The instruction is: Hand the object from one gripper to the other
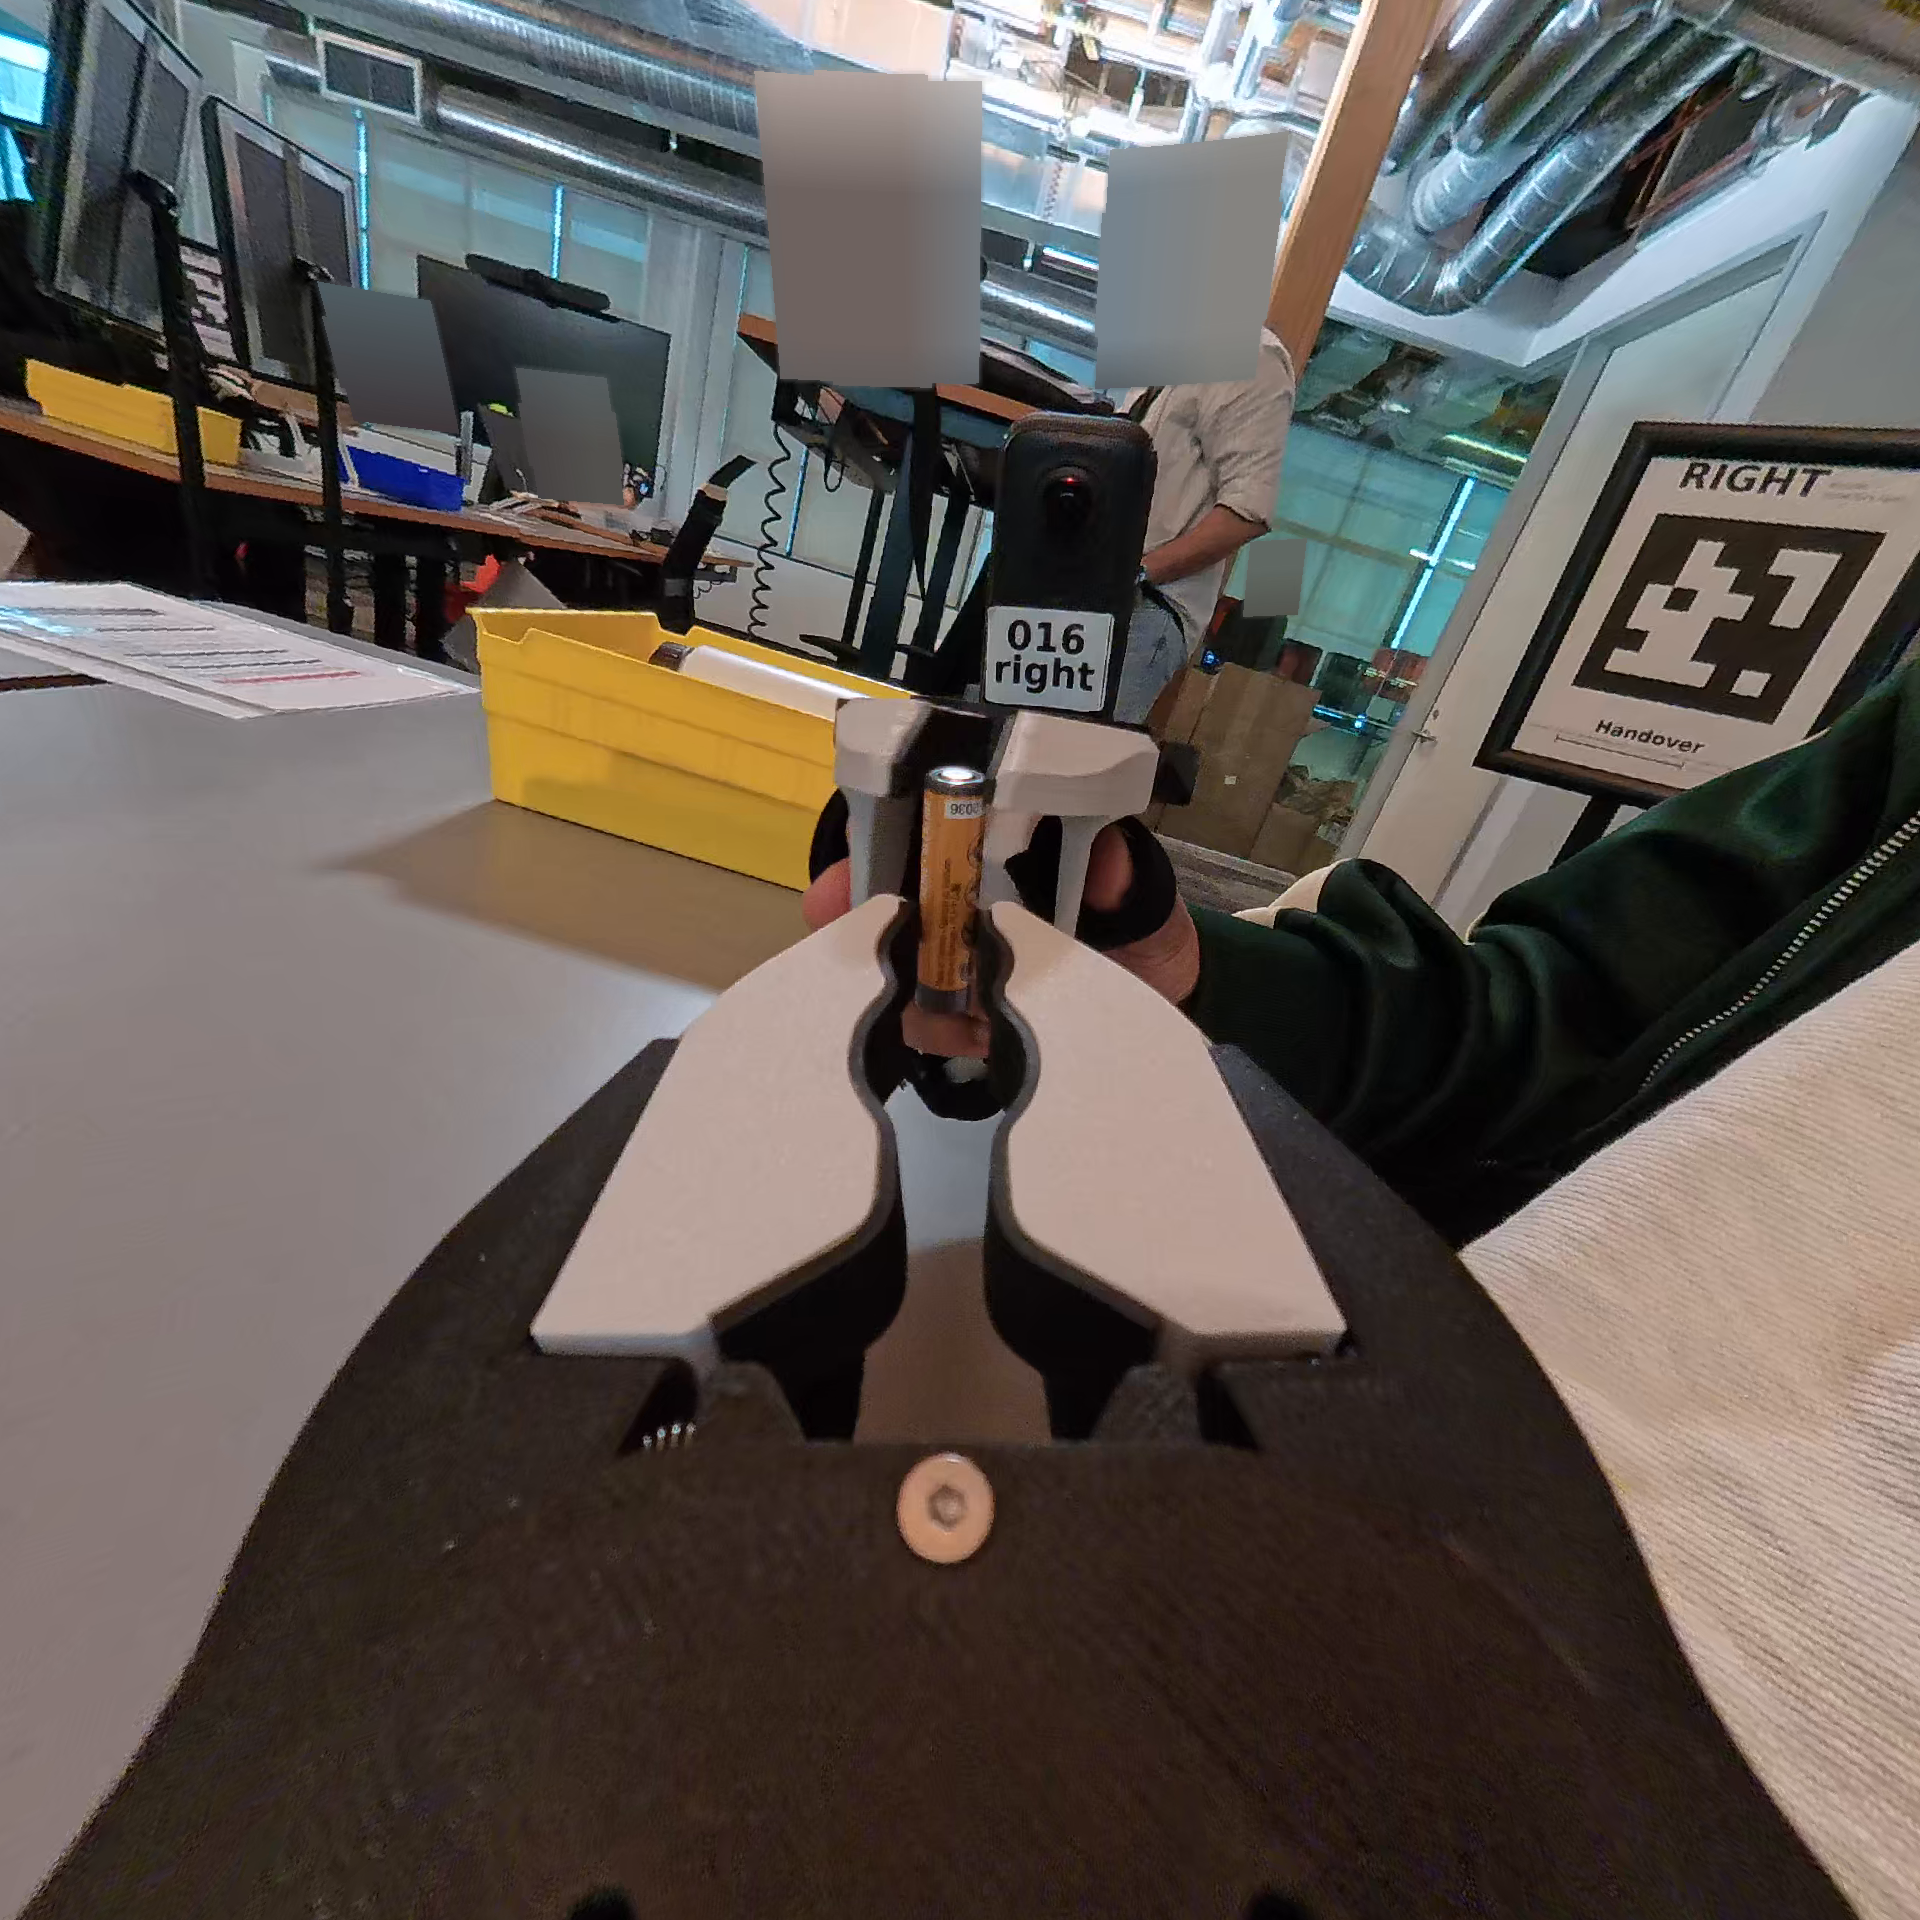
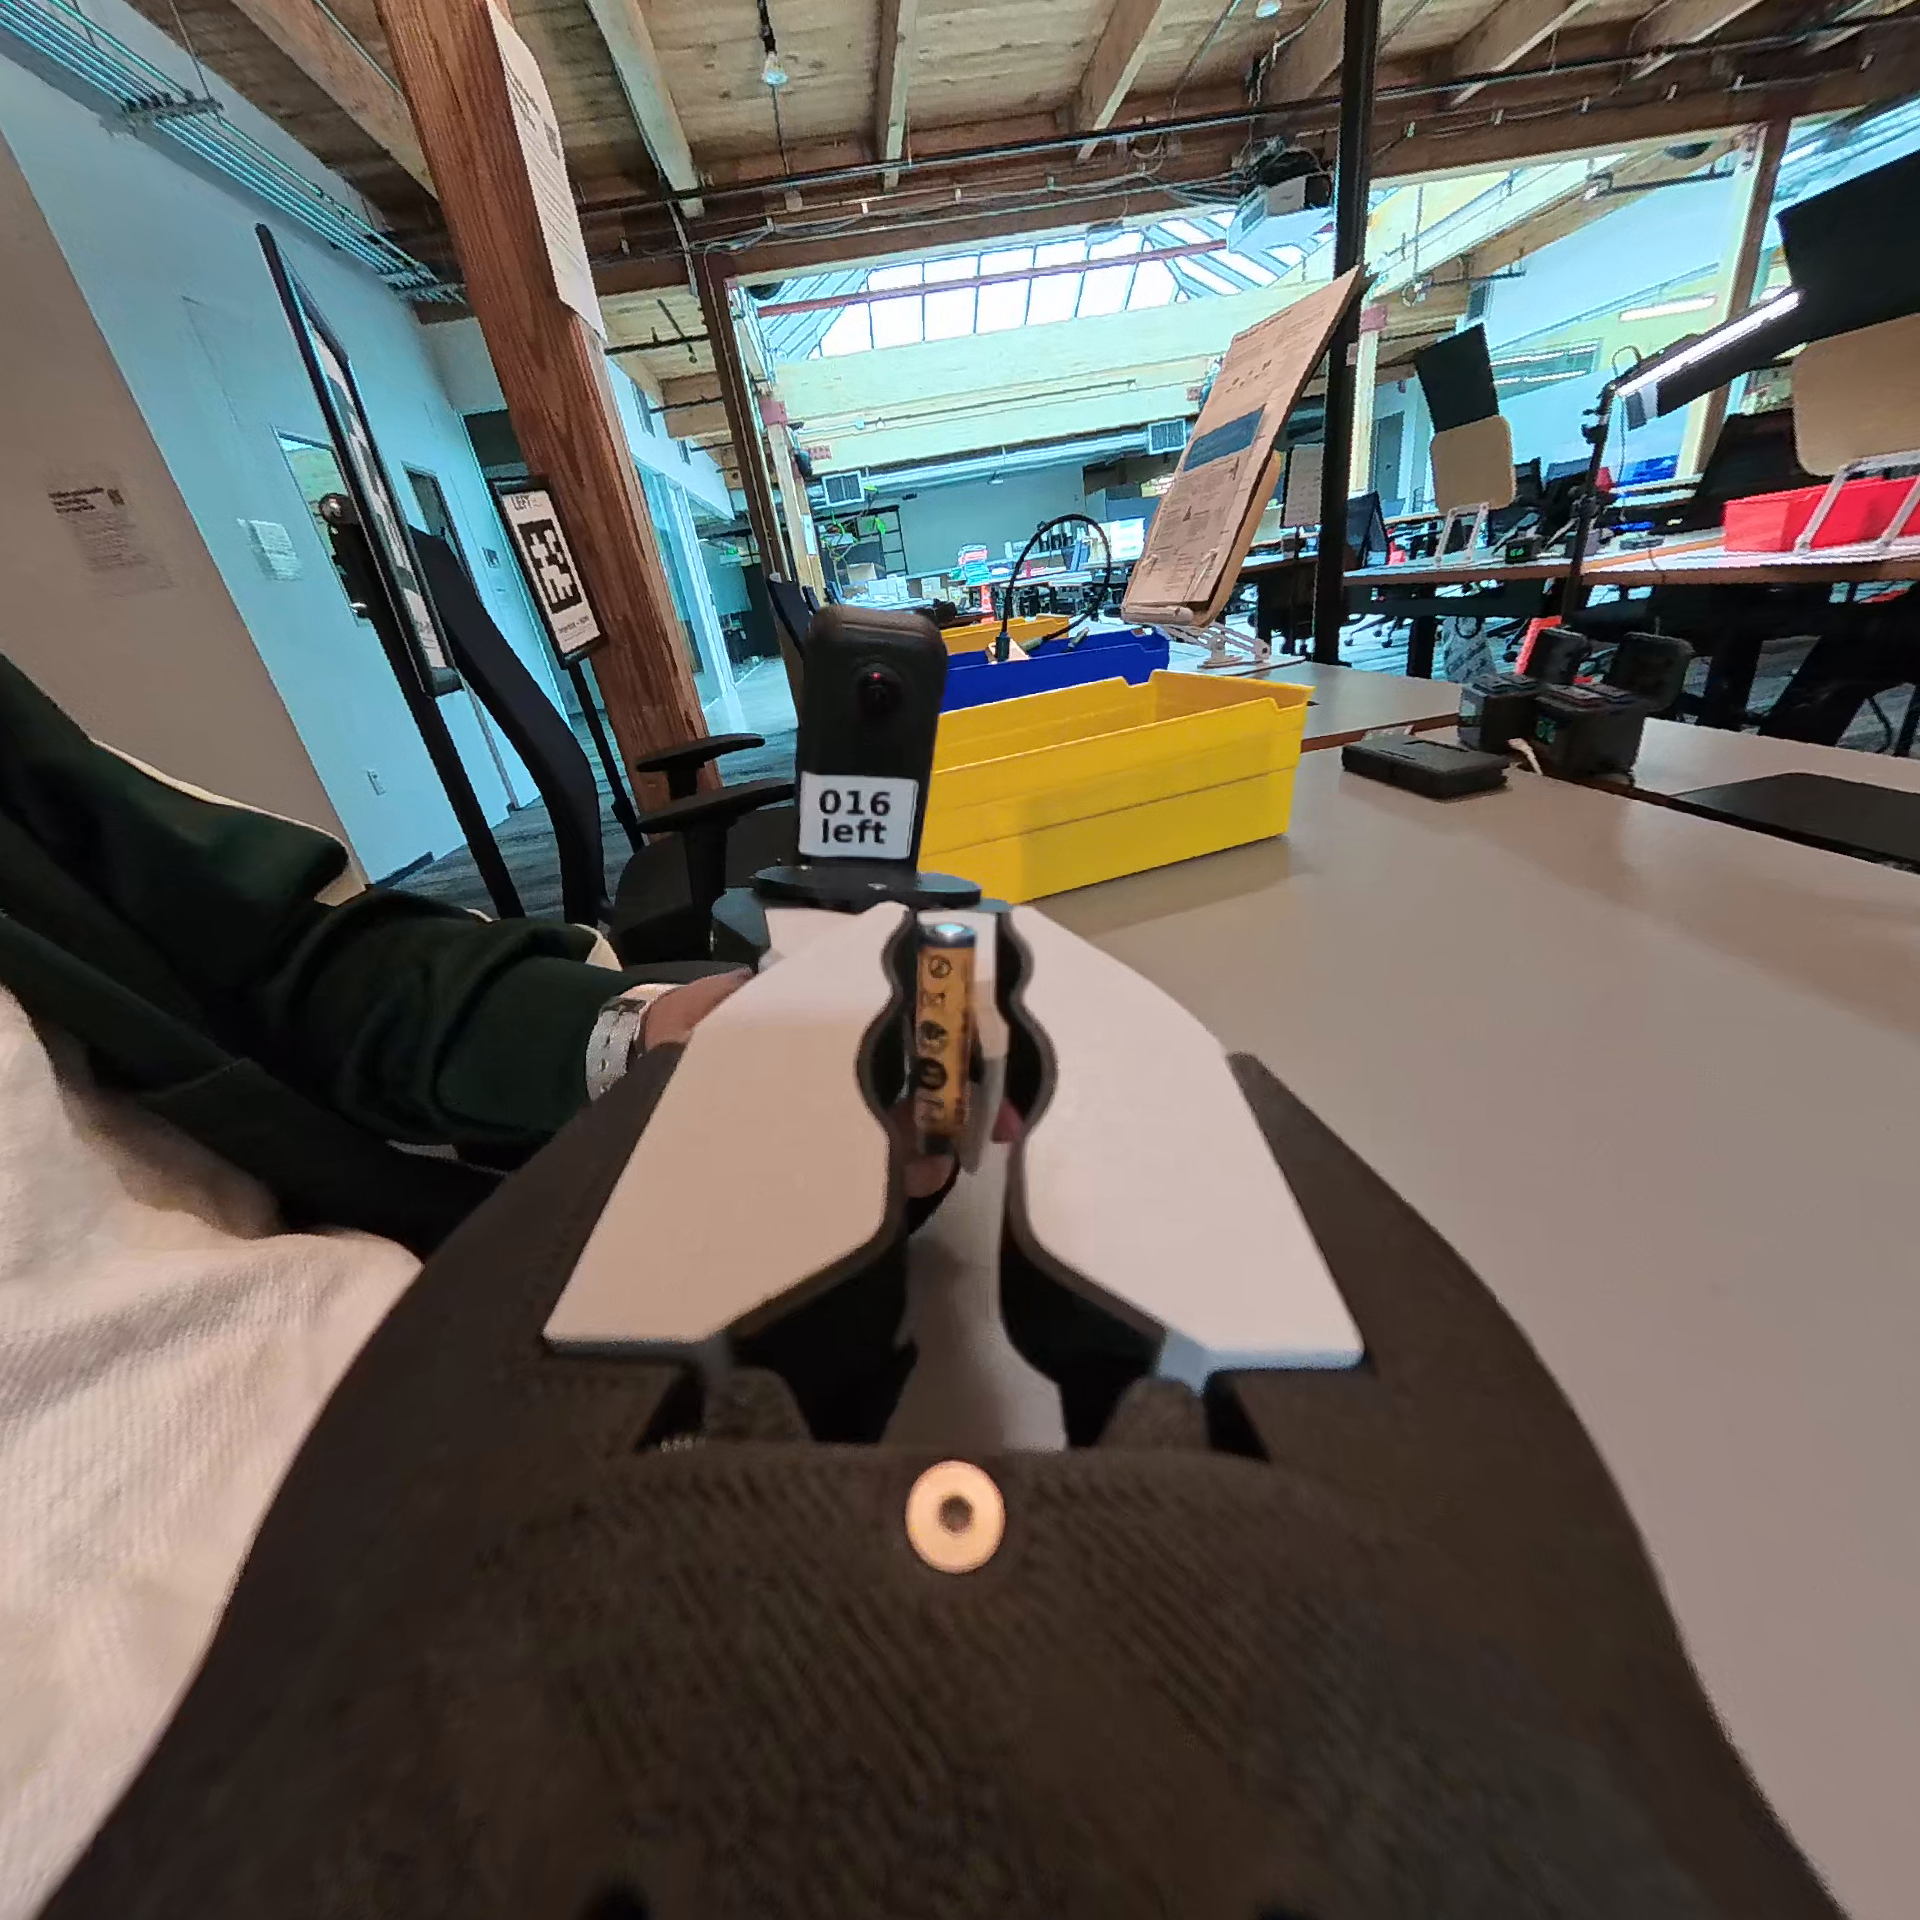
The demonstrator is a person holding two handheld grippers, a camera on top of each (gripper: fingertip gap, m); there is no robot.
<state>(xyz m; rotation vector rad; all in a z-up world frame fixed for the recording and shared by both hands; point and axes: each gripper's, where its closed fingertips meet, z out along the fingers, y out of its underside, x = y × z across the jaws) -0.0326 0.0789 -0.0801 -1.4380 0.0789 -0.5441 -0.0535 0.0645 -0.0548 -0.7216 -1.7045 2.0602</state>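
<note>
A yellow and black battery [image 1: 948,894] stands upright between the two grippers, which face each other tip to tip above the grey table [image 1: 260,987]. My left gripper [image 1: 945,930] is shut on the battery's lower part. My right gripper [image 2: 945,940] has its white fingers [image 2: 790,1101] on either side of the battery [image 2: 943,1039] with narrow gaps showing. A sliver of a left finger shows between the battery and my right gripper's right-hand finger. In the left wrist view, the right gripper [image 1: 951,831] flanks the battery's upper part.
A yellow bin [image 1: 665,738] stands on the table behind the grippers and also shows in the right wrist view [image 2: 1122,779]. A blue bin [image 2: 1049,660] and black devices [image 2: 1558,717] sit farther back. The person's green sleeve [image 1: 1558,987] reaches in. A framed marker sign [image 1: 1725,613] stands at the right. Both grippers' tips are close together, under 4 cm apart.
</note>
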